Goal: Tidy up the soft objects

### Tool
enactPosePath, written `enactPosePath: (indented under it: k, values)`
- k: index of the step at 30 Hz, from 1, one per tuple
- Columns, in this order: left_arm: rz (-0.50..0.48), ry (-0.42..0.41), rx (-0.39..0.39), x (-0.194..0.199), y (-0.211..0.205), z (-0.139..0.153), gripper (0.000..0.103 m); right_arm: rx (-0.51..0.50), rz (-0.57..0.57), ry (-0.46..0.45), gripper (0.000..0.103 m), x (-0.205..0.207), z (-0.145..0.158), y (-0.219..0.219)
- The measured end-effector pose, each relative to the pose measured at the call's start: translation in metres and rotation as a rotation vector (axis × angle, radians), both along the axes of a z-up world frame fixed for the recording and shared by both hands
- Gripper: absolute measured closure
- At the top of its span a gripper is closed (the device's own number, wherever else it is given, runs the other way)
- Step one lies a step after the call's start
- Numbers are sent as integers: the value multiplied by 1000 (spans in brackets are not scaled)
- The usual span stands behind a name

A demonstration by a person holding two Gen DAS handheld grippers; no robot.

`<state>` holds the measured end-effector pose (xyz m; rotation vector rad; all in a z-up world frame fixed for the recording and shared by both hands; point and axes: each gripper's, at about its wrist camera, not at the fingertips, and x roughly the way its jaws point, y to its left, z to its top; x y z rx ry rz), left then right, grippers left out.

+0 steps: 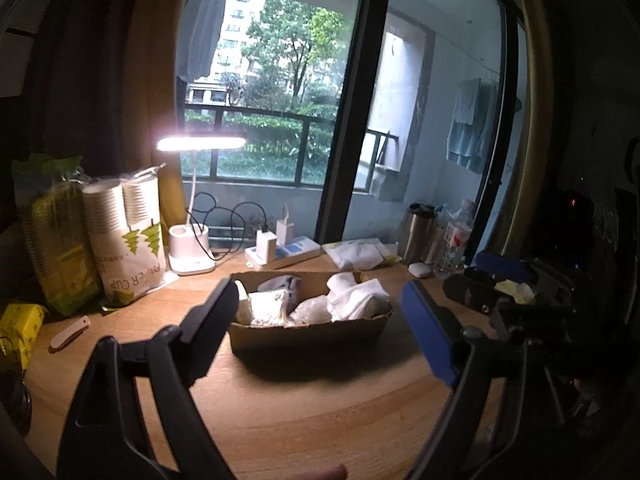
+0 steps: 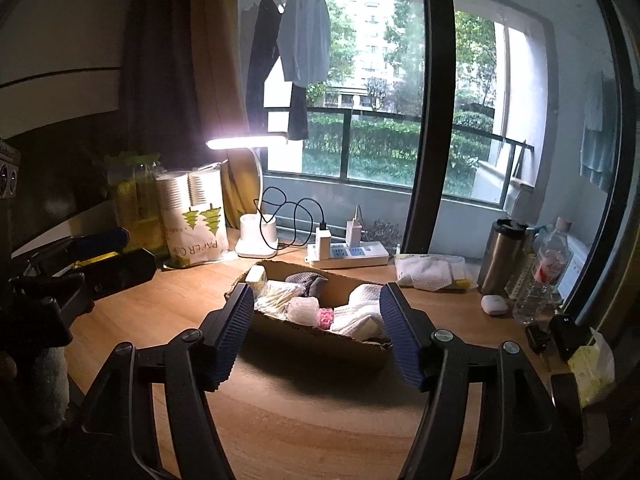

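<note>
Both grippers, left [image 1: 320, 320] and right [image 2: 316, 328], have wide open jaws with nothing in them. We see the cardboard box [image 2: 320, 340] on the desk [image 2: 320, 420], full of soft cloths [image 2: 360, 316]. They look light and squishy, so we should pinch a thick fold.

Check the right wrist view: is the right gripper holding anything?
No. The right gripper stands open with nothing between its blue pads, and the cardboard box of soft things sits on the desk beyond it.

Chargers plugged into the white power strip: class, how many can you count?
2. Both stand on the power strip behind the cardboard box: one charger with a black cable on the left, another charger right beside it. None appears hidden.
</note>
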<state>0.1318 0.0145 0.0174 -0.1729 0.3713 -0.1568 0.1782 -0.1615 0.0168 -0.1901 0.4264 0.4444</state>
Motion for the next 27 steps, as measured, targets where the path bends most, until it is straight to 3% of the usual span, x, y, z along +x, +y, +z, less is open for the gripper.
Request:
enactPosePath:
  k: [3, 11, 15, 16, 27]
  values:
    - [12, -20, 5, -11, 1, 5, 6, -1, -3, -14, 34, -10, 5, 0]
    - [45, -74, 9, -40, 6, 21, 5, 11, -20, -54, 33, -36, 17, -4]
    - [56, -97, -5, -53, 9, 31, 5, 24, -46, -71, 12, -48, 26, -10]
    - [60, -106, -5, -56, 9, 34, 5, 29, -53, -77, 11, -51, 28, -11]
    - [103, -209, 69, -81, 6, 57, 5, 58, -109, -159, 11, -77, 55, -26]
